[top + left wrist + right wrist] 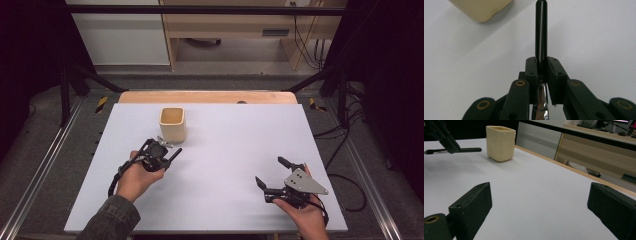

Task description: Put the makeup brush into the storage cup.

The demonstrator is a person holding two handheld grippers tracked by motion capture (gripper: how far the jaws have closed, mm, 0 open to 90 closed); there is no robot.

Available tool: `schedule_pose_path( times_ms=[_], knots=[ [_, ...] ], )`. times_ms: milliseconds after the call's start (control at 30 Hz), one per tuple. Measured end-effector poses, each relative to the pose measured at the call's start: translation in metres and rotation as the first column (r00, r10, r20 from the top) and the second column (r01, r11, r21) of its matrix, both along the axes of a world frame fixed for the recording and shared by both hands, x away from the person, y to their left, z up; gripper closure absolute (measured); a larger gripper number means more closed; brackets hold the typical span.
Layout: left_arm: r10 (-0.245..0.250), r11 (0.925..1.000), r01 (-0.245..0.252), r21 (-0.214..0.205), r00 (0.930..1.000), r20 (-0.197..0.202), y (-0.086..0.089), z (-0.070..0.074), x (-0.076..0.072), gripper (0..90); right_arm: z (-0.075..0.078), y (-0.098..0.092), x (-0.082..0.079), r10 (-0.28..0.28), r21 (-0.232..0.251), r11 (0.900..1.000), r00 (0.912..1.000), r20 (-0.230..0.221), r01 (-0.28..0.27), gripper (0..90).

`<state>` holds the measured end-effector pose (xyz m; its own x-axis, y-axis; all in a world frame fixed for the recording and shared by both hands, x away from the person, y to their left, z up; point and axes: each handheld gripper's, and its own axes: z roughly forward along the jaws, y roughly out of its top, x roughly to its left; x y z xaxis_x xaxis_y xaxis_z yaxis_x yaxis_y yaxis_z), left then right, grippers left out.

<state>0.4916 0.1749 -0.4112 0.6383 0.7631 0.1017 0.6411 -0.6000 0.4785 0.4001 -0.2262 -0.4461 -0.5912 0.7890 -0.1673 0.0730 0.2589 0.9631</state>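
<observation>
My left gripper [161,150] is clamped on a black-handled utensil [172,154], whose handle points toward the cream cup [173,124] just beyond it; my right gripper [272,175] gapes empty, well apart.

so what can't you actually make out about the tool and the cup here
- Tool, left gripper view: its metal end is cut off by the bottom edge and hidden between the fingers, so its type is unclear.
- Cup, high view: inside too small and shadowed to tell whether it holds anything.
- Cup, left gripper view: cut off by the top edge.
</observation>
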Motion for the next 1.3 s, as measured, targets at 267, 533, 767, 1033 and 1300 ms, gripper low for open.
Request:
schedule_pose_path(
  times_ms=[267, 533, 767, 1033, 1300],
  knots=[
    [-0.029, 0.9995, 0.03, 0.009, 0.9996, -0.004, -0.004, -0.002, 0.0, 79.3, -0.002, 0.006, 0.001, 0.008, -0.035, 0.9994, 1.0, 0.002, -0.008, 5.6],
    [-0.07, 0.9973, 0.069, 0.022, 0.9975, 0.009, -0.009, 0.001, 0.001, 79.3, -0.005, 0.017, 0.003, 0.033, -0.106, 0.9938, 0.9995, 0.004, -0.032, 4.5],
    [-0.087, 0.996, 0.086, 0.024, 0.9958, 0.028, -0.016, 0.015, -0.001, 79.3, -0.007, 0.029, 0.002, 0.063, -0.166, 0.9842, 0.998, 0.011, -0.06, 4.6],
    [-0.121, 0.9926, 0.12, 0.018, 0.9916, 0.046, -0.028, 0.033, 0.007, 79.3, 0.001, 0.048, 0.003, 0.09, -0.254, 0.9642, 0.9948, 0.047, -0.075, 8.9],
    [-0.155, 0.9879, 0.155, 0.002, 0.9863, 0.056, -0.037, 0.042, 0.012, 79.3, 0.003, 0.076, 0.02, 0.131, -0.32, 0.9414, 0.9896, 0.059, -0.106, 10.5]
  ],
)
